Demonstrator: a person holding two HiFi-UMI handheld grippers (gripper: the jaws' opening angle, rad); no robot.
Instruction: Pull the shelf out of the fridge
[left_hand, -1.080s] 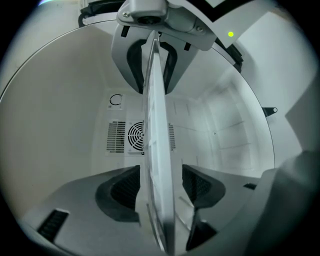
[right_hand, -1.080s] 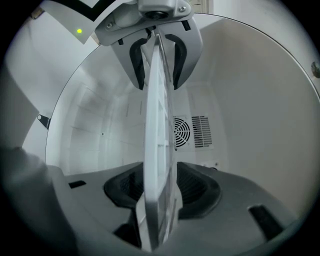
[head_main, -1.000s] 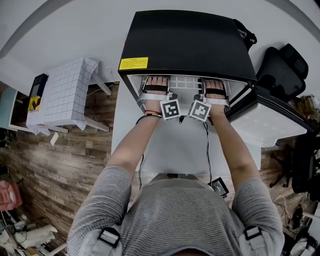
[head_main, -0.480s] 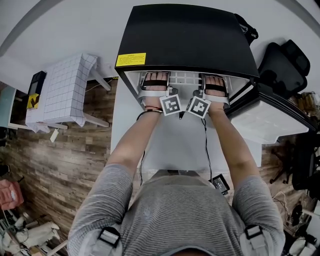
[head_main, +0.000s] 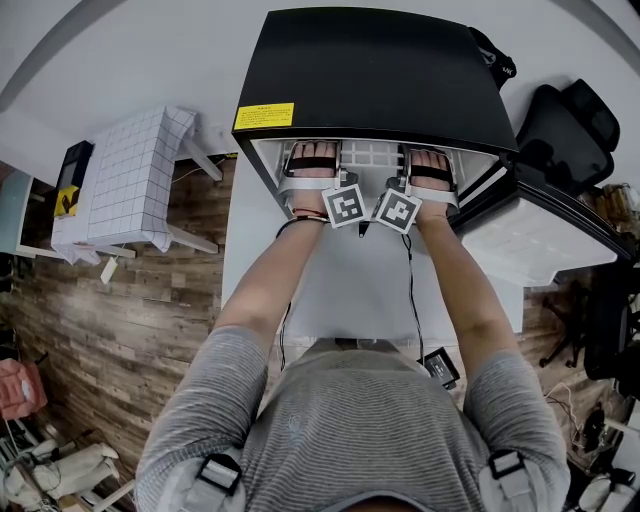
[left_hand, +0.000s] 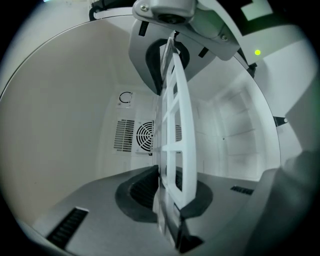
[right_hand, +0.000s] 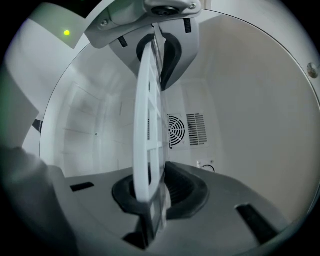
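A black mini fridge (head_main: 380, 80) stands open on a white table. Its white grid shelf (head_main: 372, 156) lies inside, between my two hands. My left gripper (head_main: 313, 160) and right gripper (head_main: 431, 163) both reach into the opening. In the left gripper view, the left gripper (left_hand: 162, 132) is shut on the shelf's (left_hand: 186, 150) front edge. In the right gripper view, the right gripper (right_hand: 152, 130) is likewise shut on the shelf (right_hand: 142, 165). Both pairs of jaws have just been closing, with the shelf edge between them.
The fridge door (head_main: 540, 240) hangs open to the right. The fridge sits on a white table (head_main: 350, 290) with a small black device (head_main: 440, 370) near me. A grid-patterned table (head_main: 130, 185) is at left and a black chair (head_main: 565, 135) at right. A fan vent (left_hand: 145, 134) marks the fridge's back wall.
The head view has shifted slightly. Both hands stay at the fridge's mouth with no clear movement.
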